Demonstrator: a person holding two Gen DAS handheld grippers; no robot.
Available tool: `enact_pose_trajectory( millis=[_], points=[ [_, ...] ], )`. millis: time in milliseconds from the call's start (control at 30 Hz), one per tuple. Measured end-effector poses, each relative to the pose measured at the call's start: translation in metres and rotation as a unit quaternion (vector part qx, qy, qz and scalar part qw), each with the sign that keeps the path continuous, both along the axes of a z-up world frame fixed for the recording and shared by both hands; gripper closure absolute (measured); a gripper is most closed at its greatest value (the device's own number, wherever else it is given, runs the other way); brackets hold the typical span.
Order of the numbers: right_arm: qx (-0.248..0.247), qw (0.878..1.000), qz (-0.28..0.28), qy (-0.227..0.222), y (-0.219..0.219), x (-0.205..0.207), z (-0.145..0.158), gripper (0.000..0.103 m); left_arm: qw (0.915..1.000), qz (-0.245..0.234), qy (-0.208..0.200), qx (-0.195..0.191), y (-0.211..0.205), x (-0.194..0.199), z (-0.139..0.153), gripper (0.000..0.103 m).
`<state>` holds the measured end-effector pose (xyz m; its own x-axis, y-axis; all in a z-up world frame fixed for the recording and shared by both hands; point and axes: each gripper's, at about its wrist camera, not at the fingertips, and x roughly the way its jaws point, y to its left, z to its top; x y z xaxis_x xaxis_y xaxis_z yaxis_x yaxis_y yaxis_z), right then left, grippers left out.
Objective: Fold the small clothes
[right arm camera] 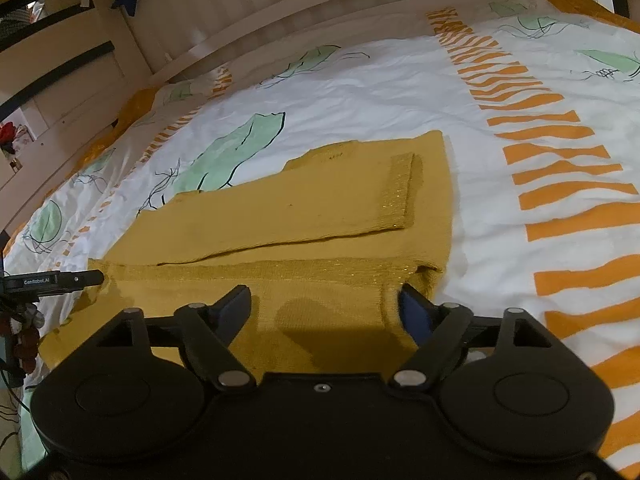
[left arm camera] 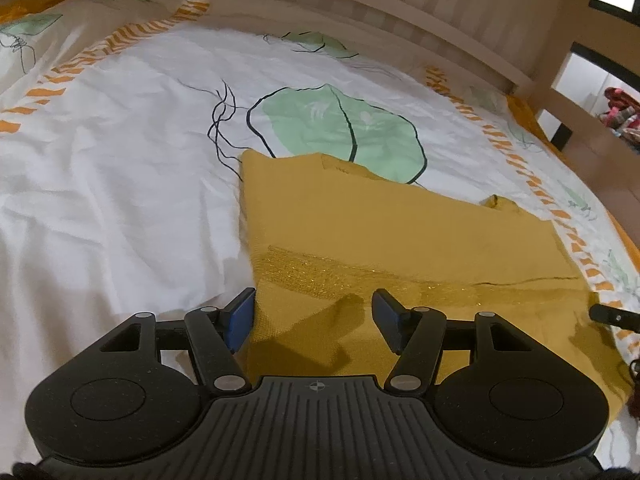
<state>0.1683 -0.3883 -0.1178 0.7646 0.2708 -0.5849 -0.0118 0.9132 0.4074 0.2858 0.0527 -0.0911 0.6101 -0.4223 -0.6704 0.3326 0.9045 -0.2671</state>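
We had the mustard-yellow garment (right arm camera: 304,216) lying partly folded on the bed sheet (left arm camera: 120,152) — a sleeve with a glittery cuff laid across its body, the shimmering hem band nearest us. Our left gripper (left arm camera: 314,320) pointed down over the garment's near left corner, fingers apart, cloth beneath them but not pinched. Our right gripper (right arm camera: 324,306) hovered at the near right corner, fingers spread wide — nothing clamped. Beyond the sheet stood the wooden bed rail (right arm camera: 280,12).
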Motion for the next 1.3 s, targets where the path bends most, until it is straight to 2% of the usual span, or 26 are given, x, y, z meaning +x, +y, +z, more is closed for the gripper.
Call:
enact_pose_trajectory(
  millis=[67, 100, 167, 200, 233, 267, 300, 333, 500, 567, 700, 867, 1000, 1100, 1167, 1300],
  points=[
    [-0.003, 1.000, 0.000, -0.001, 0.001, 0.000, 0.000, 0.021, 1.0000, -0.001, -0.006, 0.005, -0.001, -0.002, 0.001, 0.047],
    [-0.005, 1.000, 0.001, -0.002, 0.001, -0.001, 0.000, 0.022, 0.9999, -0.001, -0.010, 0.007, -0.001, -0.004, 0.002, 0.057],
    [-0.009, 1.000, 0.000, -0.002, 0.002, -0.001, 0.001, 0.035, 0.9998, 0.000, -0.017, 0.013, -0.003, -0.006, 0.003, 0.068],
    [-0.012, 1.000, -0.002, -0.004, 0.001, -0.002, 0.002, 0.047, 0.9997, -0.001, -0.021, 0.016, -0.003, -0.007, 0.004, 0.077],
    [-0.012, 1.000, -0.004, -0.004, 0.001, -0.002, 0.002, 0.058, 0.9996, -0.001, -0.024, 0.017, -0.004, -0.007, 0.004, 0.083],
    [-0.011, 1.000, -0.005, -0.003, 0.000, -0.002, 0.002, 0.065, 0.9995, -0.001, -0.026, 0.017, -0.004, -0.007, 0.005, 0.087],
    [-0.009, 1.000, -0.006, -0.001, -0.001, -0.002, 0.001, 0.079, 0.9995, -0.003, -0.028, 0.017, -0.004, -0.008, 0.005, 0.088],
    [-0.008, 1.000, -0.008, 0.001, -0.002, -0.002, 0.001, 0.080, 0.9994, -0.002, -0.029, 0.019, -0.004, -0.008, 0.006, 0.088],
    [-0.014, 1.000, -0.004, 0.004, 0.001, 0.000, 0.000, 0.074, 0.9995, 0.009, -0.021, 0.021, -0.004, -0.006, 0.003, 0.085],
    [-0.020, 1.000, -0.003, 0.002, 0.002, -0.001, 0.001, 0.074, 0.9984, 0.019, -0.032, 0.042, -0.006, -0.009, 0.004, 0.080],
    [-0.023, 1.000, -0.001, 0.001, 0.002, -0.001, 0.001, 0.073, 0.9941, 0.022, -0.070, 0.080, -0.014, -0.024, 0.007, 0.080],
    [-0.017, 1.000, 0.005, 0.002, 0.003, 0.000, 0.000, 0.062, 0.9941, -0.010, -0.073, 0.080, -0.022, -0.027, 0.005, 0.080],
    [-0.033, 0.999, 0.017, 0.000, 0.010, 0.000, 0.000, 0.054, 0.9934, -0.010, -0.076, 0.085, -0.023, -0.028, 0.005, 0.080],
    [-0.041, 0.999, 0.019, 0.000, 0.012, 0.000, 0.001, 0.053, 0.9901, 0.008, -0.089, 0.108, -0.023, -0.035, 0.006, 0.080],
    [-0.039, 0.999, 0.018, 0.000, 0.011, 0.000, 0.001, 0.053, 0.9894, 0.011, -0.094, 0.110, -0.023, -0.039, 0.007, 0.080],
    [-0.038, 0.999, 0.017, 0.001, 0.011, 0.000, 0.000, 0.053, 0.9830, -0.007, -0.128, 0.131, -0.033, -0.051, 0.011, 0.080]
  ],
)
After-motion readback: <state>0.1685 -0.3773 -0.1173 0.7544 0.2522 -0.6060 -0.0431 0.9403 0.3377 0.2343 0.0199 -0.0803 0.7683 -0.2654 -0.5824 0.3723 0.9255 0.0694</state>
